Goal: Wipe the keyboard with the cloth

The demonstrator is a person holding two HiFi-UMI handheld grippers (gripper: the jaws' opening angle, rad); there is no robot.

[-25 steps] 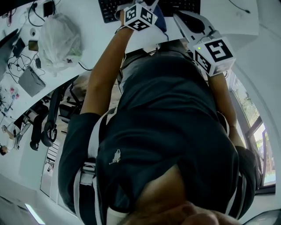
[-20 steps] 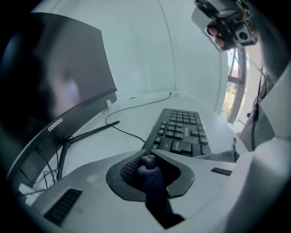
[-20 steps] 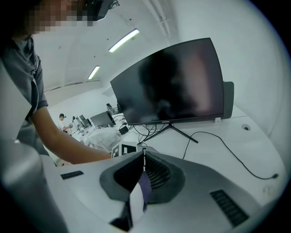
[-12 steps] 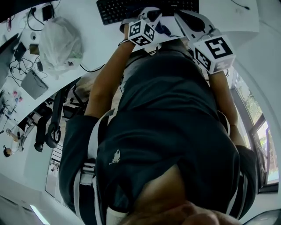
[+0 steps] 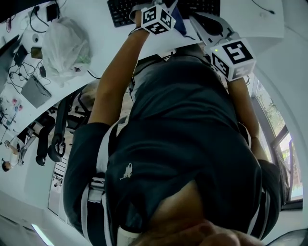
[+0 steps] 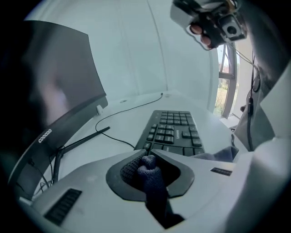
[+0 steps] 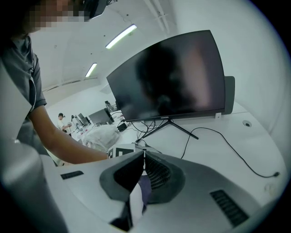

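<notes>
A black keyboard [image 6: 175,129] lies on the white desk [image 6: 132,113] just ahead of my left gripper [image 6: 148,159], which is shut on a dark blue cloth [image 6: 152,182]. From the head view, the keyboard [image 5: 120,9] sits at the top edge, with the cloth [image 5: 177,24] hanging beside the left gripper's marker cube [image 5: 158,19]. My right gripper [image 7: 144,154] is shut, tips touching, held off the keyboard's right end beside the left one. A strip of bluish cloth shows in the gap behind its tips; whether it is pinched there is unclear.
A dark curved monitor [image 7: 173,77] on a thin stand rises behind the keyboard, and a cable [image 6: 136,104] runs across the desk. A white plastic bag [image 5: 65,45], cables and small devices [image 5: 33,86] clutter the desk's left. A window [image 6: 225,77] is at the right.
The left gripper pulled back toward the body with the cloth, then pushed forward over the keyboard again. The right gripper has stayed put.
</notes>
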